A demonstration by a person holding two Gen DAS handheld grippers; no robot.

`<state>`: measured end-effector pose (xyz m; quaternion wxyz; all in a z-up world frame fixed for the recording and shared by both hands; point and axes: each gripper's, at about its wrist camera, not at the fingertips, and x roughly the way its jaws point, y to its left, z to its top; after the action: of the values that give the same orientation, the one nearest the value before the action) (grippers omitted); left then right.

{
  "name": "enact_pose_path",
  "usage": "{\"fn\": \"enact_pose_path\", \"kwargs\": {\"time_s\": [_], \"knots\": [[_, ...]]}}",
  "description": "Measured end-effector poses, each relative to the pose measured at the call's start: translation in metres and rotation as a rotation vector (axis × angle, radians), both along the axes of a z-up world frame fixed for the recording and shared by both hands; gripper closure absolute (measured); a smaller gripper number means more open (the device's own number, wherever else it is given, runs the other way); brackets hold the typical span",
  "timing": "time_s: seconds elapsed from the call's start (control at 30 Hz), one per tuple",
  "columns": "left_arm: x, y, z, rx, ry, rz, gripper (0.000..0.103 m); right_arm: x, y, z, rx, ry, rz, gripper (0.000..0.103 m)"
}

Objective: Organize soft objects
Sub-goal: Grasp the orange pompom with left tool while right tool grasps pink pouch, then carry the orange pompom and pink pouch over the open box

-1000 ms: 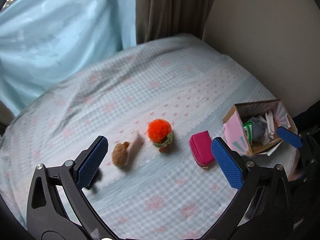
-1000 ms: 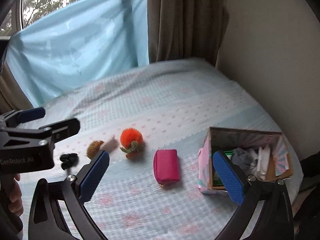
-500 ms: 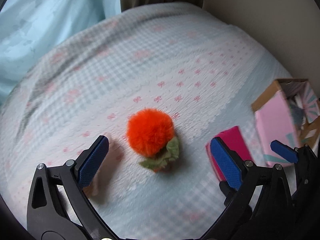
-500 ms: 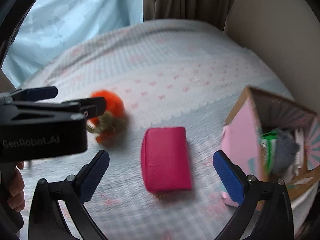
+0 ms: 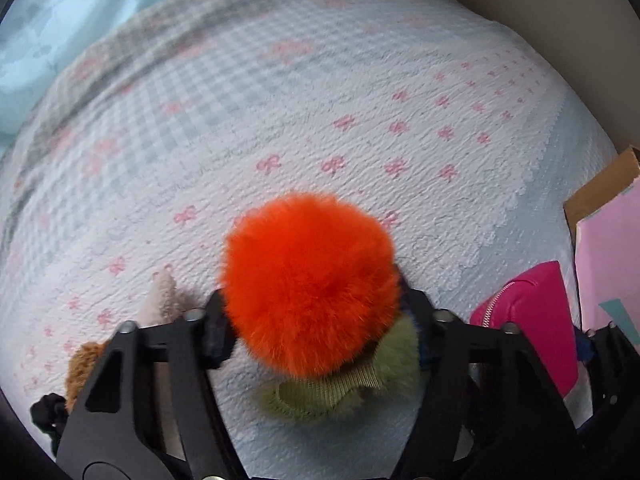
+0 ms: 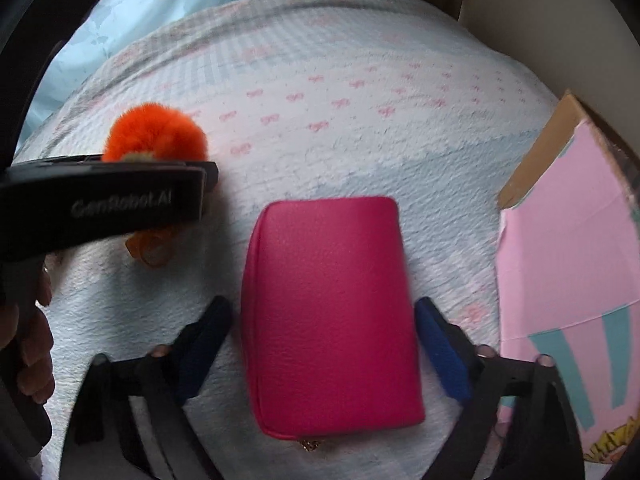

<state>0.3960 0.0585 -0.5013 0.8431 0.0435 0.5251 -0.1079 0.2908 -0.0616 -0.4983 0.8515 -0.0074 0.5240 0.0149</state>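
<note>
Orange pompom toy [image 5: 310, 280] w/ green collar, on bedspread. Pink zip pouch [image 6: 330, 312] flat, just right of it, beside pink box [image 6: 568, 264].

Fluffy pompom [image 5: 312, 280], grained leatherette pouch [image 6: 332, 312]

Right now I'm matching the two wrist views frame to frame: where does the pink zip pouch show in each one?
Left wrist view: the pink zip pouch sits at the lower right edge, beside the left gripper.
Right wrist view: it fills the centre, between the fingers of the right gripper.
Shared landmark: the orange pompom toy, left of the pouch in both.
</note>
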Motion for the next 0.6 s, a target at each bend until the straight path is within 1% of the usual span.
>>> {"fn": "enact_pose_path", "kwargs": {"time_s": [0.03,0.07,0.1,0.13,0.2,0.3,0.47,0.6], "knots": [[0.0,0.001,-0.001,0.005,-0.003,0.005,0.057,0.001,0.0,-0.001,0.007,0.0,-0.006,0.028],[0.0,0.001,-0.001,0.002,-0.01,0.007,0.062,0.001,-0.001,-0.001,0.01,0.0,-0.011,0.033],[0.001,0.002,0.0,0.0,-0.009,0.008,0.069,0.001,-0.001,-0.001,0.012,0.003,-0.01,0.037],[0.001,0.003,0.001,-0.003,-0.007,0.008,0.07,0.002,-0.001,0.0,0.014,0.006,-0.006,0.039],[0.002,0.004,0.003,-0.009,-0.003,0.009,0.072,0.002,0.0,0.003,0.014,0.011,0.0,0.046],[-0.001,0.004,0.011,-0.01,-0.011,0.003,0.072,0.001,-0.002,0.006,0.026,0.01,-0.001,0.052],[-0.01,0.005,0.037,-0.009,-0.044,-0.006,0.072,-0.005,-0.006,0.023,0.043,-0.018,-0.026,0.055],[-0.021,0.007,0.065,-0.002,-0.069,-0.004,0.072,-0.015,-0.006,0.048,0.061,-0.043,-0.041,0.055]]}}
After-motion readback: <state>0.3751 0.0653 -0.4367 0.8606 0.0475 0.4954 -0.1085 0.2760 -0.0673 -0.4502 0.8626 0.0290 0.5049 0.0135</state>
